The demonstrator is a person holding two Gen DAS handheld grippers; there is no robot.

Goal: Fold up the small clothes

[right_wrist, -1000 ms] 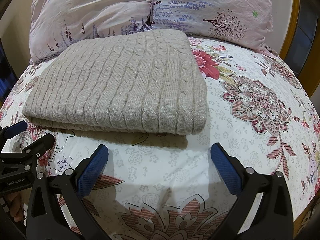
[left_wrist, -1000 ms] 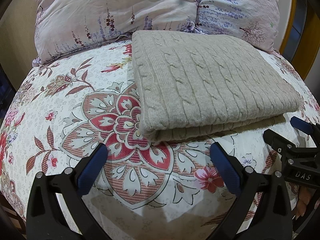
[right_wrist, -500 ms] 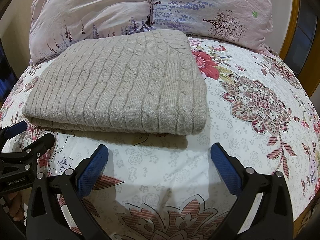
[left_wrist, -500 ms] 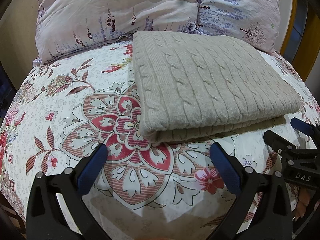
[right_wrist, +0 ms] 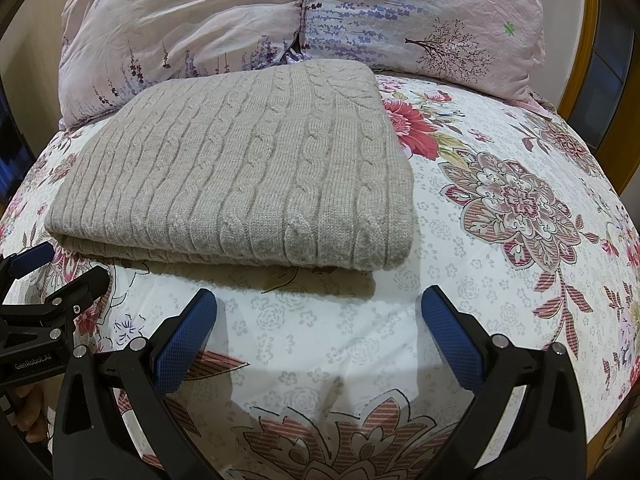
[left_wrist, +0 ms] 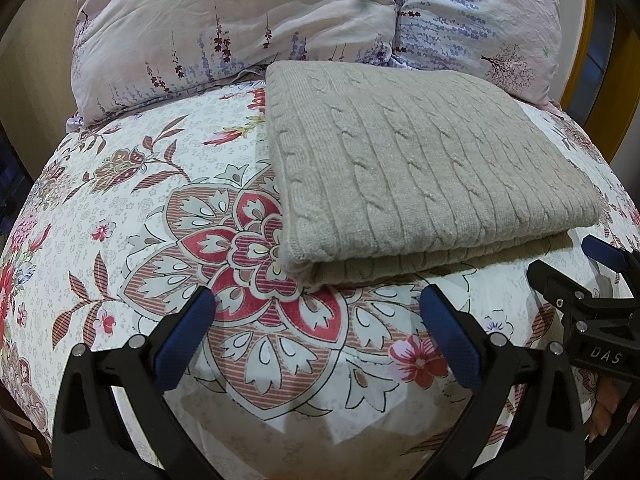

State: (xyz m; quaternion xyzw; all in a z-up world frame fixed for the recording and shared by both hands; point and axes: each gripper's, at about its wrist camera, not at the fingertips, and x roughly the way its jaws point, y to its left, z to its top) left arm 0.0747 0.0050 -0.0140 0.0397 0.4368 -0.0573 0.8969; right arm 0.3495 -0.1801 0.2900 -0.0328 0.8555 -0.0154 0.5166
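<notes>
A beige cable-knit sweater (left_wrist: pixel 420 176) lies folded into a neat rectangle on the floral bedsheet (left_wrist: pixel 160 216); it also shows in the right wrist view (right_wrist: pixel 248 176). My left gripper (left_wrist: pixel 320 316) is open and empty, hovering just in front of the sweater's near left corner. My right gripper (right_wrist: pixel 320 316) is open and empty, hovering in front of the sweater's near right edge. Each gripper shows at the side of the other's view, the right one (left_wrist: pixel 592 268) and the left one (right_wrist: pixel 52 272).
Two pink floral pillows (left_wrist: pixel 240 32) (right_wrist: pixel 420 16) lie against the head of the bed behind the sweater. A wooden frame (right_wrist: pixel 580 40) stands at the far right. The bedsheet (right_wrist: pixel 500 208) spreads right of the sweater.
</notes>
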